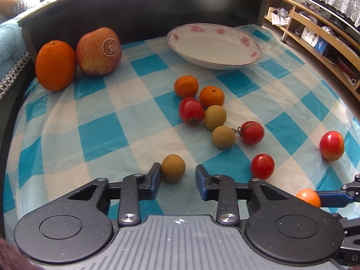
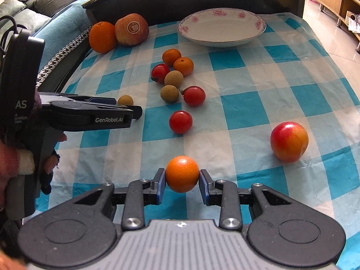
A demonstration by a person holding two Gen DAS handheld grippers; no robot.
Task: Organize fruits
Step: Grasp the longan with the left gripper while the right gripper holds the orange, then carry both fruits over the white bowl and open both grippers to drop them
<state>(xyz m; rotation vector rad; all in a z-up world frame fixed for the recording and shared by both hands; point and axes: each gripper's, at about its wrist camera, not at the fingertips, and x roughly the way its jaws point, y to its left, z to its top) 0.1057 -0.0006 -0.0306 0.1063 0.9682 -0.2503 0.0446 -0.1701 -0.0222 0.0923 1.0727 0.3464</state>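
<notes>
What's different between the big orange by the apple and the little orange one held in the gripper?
The big orange is much larger than the small orange fruit. The big orange rests on the checked cloth at the far left, touching the apple; the small orange fruit sits between the fingers of the right gripper. The big orange looks slightly oval, the small orange fruit round. Both are bright orange with dimpled skin.

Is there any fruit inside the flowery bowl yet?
No. The bowl shows only its bare white inside in both views. Its near rim hides a thin strip of the bottom, so that bit cannot be checked.
</notes>
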